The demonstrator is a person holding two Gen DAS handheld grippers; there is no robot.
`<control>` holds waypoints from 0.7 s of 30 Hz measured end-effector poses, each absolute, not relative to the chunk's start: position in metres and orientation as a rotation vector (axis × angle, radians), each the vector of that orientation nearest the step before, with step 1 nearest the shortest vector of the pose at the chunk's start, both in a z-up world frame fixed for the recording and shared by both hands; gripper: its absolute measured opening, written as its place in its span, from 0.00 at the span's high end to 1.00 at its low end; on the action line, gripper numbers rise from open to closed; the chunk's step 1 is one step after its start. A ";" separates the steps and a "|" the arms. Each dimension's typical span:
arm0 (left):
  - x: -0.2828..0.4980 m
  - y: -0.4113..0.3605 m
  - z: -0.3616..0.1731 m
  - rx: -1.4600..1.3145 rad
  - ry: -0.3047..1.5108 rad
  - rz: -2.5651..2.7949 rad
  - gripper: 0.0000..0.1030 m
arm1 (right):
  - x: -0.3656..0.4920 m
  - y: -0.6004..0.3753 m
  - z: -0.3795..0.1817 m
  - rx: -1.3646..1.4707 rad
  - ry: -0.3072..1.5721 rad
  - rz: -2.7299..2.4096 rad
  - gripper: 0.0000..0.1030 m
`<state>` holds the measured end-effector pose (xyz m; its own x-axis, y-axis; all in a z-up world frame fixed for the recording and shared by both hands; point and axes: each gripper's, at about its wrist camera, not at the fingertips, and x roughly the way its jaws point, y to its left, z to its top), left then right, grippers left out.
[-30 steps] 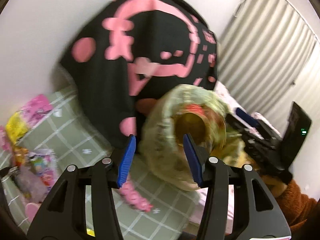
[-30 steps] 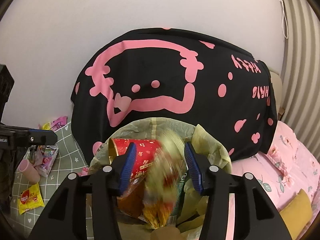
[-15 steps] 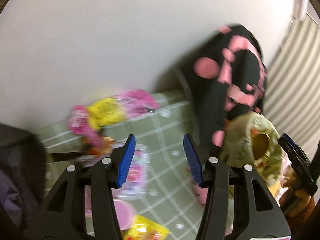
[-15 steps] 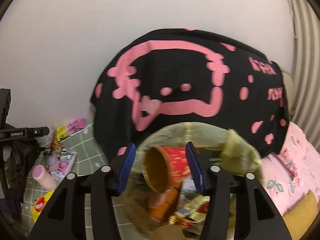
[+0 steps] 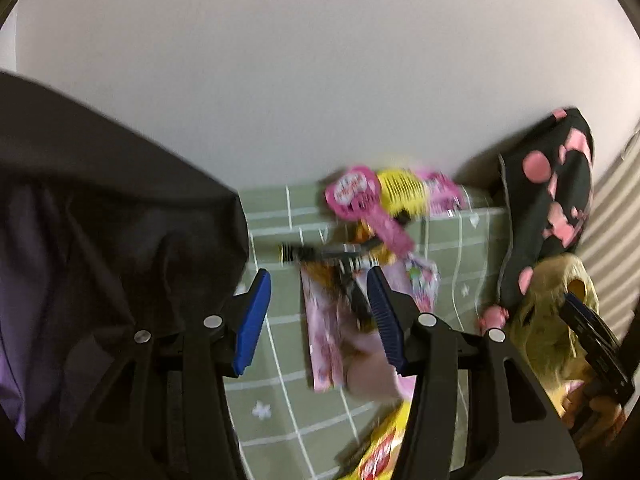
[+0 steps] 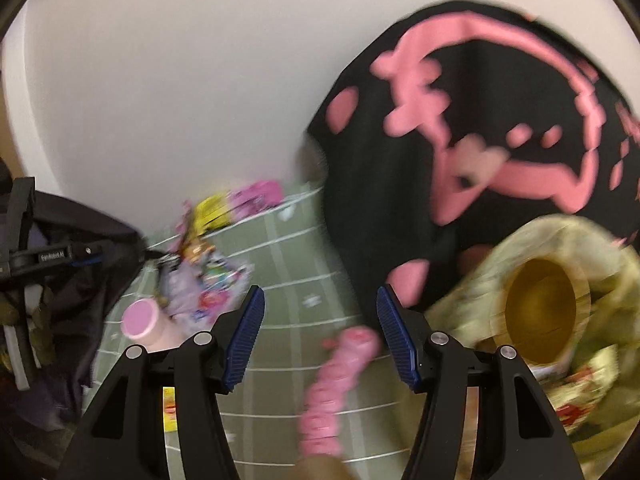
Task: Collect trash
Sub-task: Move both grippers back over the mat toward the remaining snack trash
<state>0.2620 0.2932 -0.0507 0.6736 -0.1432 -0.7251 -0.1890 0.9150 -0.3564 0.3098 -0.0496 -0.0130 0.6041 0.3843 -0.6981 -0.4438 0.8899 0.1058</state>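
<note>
The left gripper (image 5: 316, 320) is open, its blue pads apart with nothing between them, and it hangs above a green blanket (image 5: 280, 400) with a white grid pattern. Under and in front of it lies a group of snack wrappers: a long pink wrapper (image 5: 326, 344) directly below the gap, a round pink package (image 5: 354, 192) and a yellow package (image 5: 400, 190) farther away near the white wall (image 5: 320, 60), and a yellow and red wrapper (image 5: 380, 456) at the bottom edge. A dark cloth (image 5: 100, 260) fills the left part of this view. At the right side stands a black cushion with pink spots (image 5: 548, 208), and just beside it is the yellowish trash bag (image 5: 548, 320). The right gripper (image 6: 320, 340) is also open and holds nothing; its jaws are wide apart above the same blanket (image 6: 288, 280). A pink fuzzy object (image 6: 336, 392) lies on the blanket below the gap, blurred. To the left is a pink cup (image 6: 140, 322) lying on its side, touching a pile of colourful wrappers (image 6: 208, 280). To the right, the trash bag (image 6: 472, 304) is open, with a red paper cup (image 6: 540, 312) inside whose golden inner side faces the camera. The big black cushion (image 6: 460, 120) with a pink drawing stands behind the bag. Both pictures are blurred.
</note>
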 end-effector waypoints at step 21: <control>0.250 0.273 -0.079 -0.339 0.881 -0.043 0.54 | 0.225 0.054 -0.117 -0.180 1.016 0.726 0.69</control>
